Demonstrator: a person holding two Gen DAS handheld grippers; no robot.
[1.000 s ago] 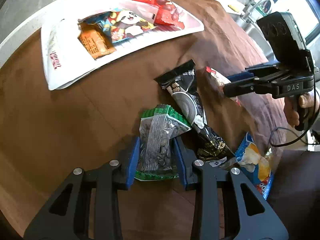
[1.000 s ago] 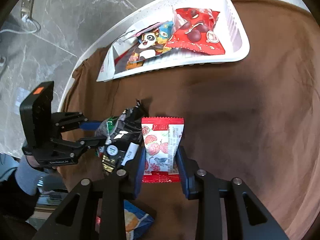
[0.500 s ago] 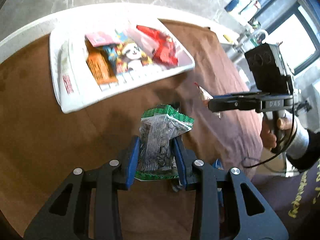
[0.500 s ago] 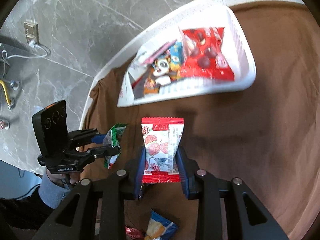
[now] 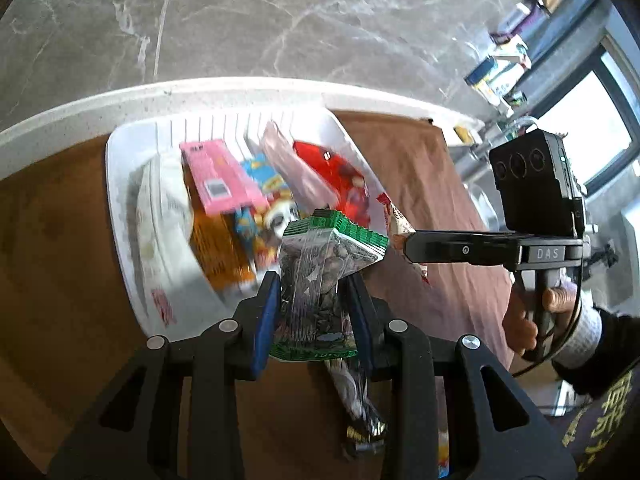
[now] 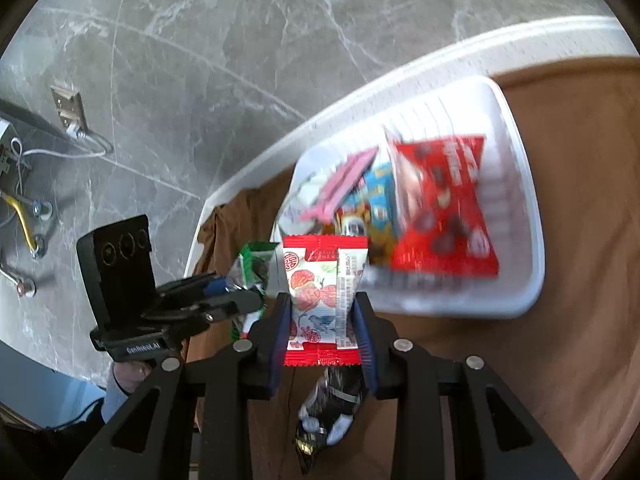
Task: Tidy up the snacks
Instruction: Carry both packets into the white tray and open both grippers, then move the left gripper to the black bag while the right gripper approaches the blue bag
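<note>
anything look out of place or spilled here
Nothing looks spilled or torn. The one stray is a black snack packet lying loose on the brown cloth, outside the white plastic basket that holds the other snacks. Some packets in the basket lean on each other rather than lying flat.

I saw a white-edged table [image 5: 248,90] covered by a brown cloth [image 5: 60,240]. On the cloth, toward the far edge, sat a white basket [image 6: 532,216]. Nearer to me, a black snack packet [image 6: 328,416] lay flat on the cloth, well apart from the basket. A blue and orange packet [image 5: 442,452] showed just beside it, mostly hidden.
</note>
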